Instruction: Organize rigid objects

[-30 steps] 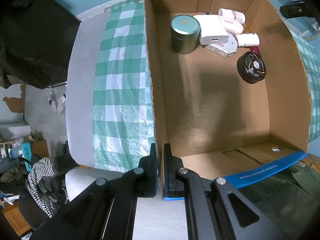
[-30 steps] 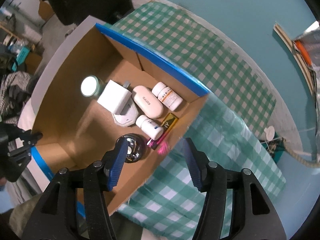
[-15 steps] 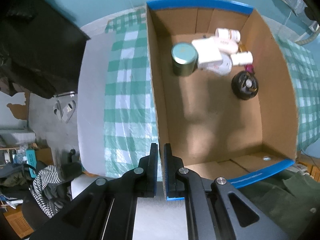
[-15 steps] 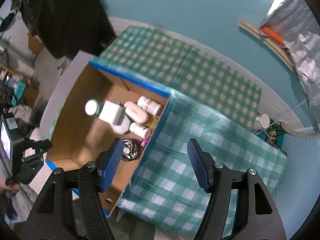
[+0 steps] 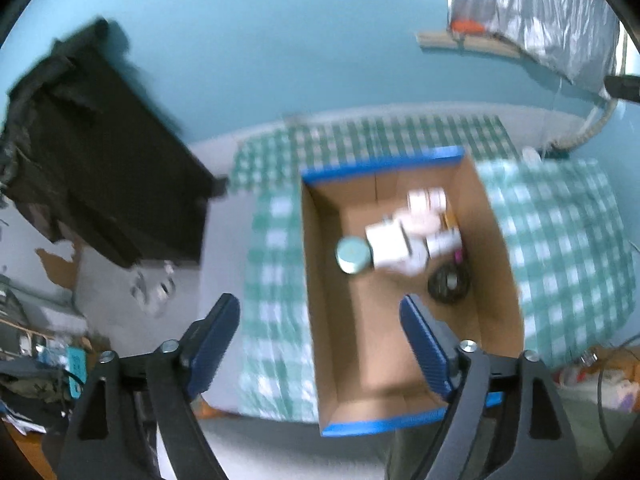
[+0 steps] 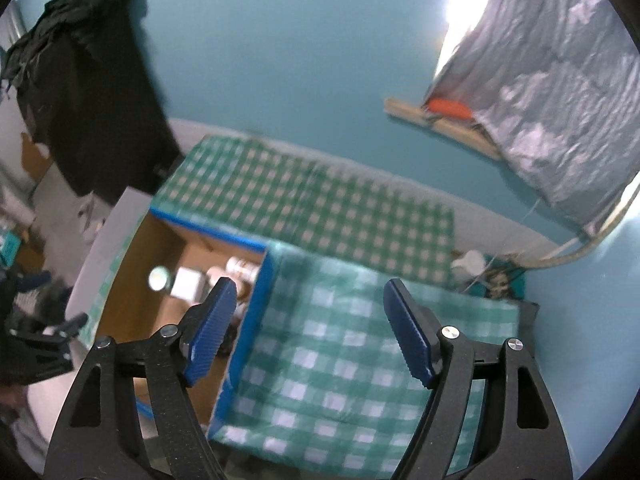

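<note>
The cardboard box [image 5: 408, 316] is lying below and ahead of both tongs, its long axis running away from the left wrist camera, on a green-and-white checked cloth [image 6: 344, 344] covering the surface. The left tongs [image 5: 320, 340] are hanging almost over the box, so that hand is looking the nearer; the right tongs [image 6: 306, 328] are sitting off its right wall, over soft, wrinkled cloth. Both are standing released with nothing between the ribbed blue pads, their jaws having just been opening. The box is plain matte board with blue-taped rims. Clustered at its far end are lying hard items: a white blocky charger [image 5: 386, 244], a round teal-lidded tin [image 5: 352, 254], a black disc-shaped thing [image 5: 448, 282], all blurred.
</note>
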{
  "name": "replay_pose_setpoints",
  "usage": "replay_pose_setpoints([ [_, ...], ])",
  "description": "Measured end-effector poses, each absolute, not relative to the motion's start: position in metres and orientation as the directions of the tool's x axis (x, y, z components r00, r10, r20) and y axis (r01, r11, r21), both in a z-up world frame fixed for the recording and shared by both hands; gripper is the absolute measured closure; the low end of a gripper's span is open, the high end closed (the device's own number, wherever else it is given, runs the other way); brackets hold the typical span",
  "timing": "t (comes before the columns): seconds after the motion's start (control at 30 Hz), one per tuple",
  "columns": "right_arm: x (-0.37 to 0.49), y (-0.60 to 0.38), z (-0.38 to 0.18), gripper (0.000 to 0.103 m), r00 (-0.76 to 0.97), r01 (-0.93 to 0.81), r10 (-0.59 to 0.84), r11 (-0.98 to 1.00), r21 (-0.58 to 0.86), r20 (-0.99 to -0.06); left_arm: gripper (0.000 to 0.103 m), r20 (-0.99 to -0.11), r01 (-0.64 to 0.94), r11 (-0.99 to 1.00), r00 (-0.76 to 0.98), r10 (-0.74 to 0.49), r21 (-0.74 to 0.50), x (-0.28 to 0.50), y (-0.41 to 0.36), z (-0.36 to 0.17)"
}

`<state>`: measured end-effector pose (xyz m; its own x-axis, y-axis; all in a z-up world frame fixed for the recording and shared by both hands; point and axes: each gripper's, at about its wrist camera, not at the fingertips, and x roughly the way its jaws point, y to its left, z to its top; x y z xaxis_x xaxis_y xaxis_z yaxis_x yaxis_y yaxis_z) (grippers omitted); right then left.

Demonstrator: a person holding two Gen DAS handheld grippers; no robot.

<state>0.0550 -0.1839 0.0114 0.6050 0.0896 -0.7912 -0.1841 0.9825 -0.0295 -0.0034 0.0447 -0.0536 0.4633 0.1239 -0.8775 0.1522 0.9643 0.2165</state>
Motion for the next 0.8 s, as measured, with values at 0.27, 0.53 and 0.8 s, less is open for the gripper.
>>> replay_pose_setpoints([
  [0.27, 0.02, -0.214, 0.031, 0.027, 0.691, -0.071, 0.084, 0.996, 0.048, -0.718, 0.002, -0.763, 0.182, 0.957, 0.644, 0.057, 0.224, -0.011, 0.022, 0.004],
  [0.53, -0.004, -0.245, 0.044, 0.027, 0.738, 0.017, 0.055, 0.995, 0.099, -0.673, 0.002, -0.721, 0.204, 0.97, 0.691, -0.048, 0.131, -0.015, 0.007, 0.036],
  [0.8, -0.018, -0.256, 0.049, 0.027, 0.755, 0.051, 0.016, 0.995, 0.082, -0.655, 0.002, -0.702, 0.171, 0.983, 0.709, -0.07, 0.074, -0.018, 0.005, 0.048],
])
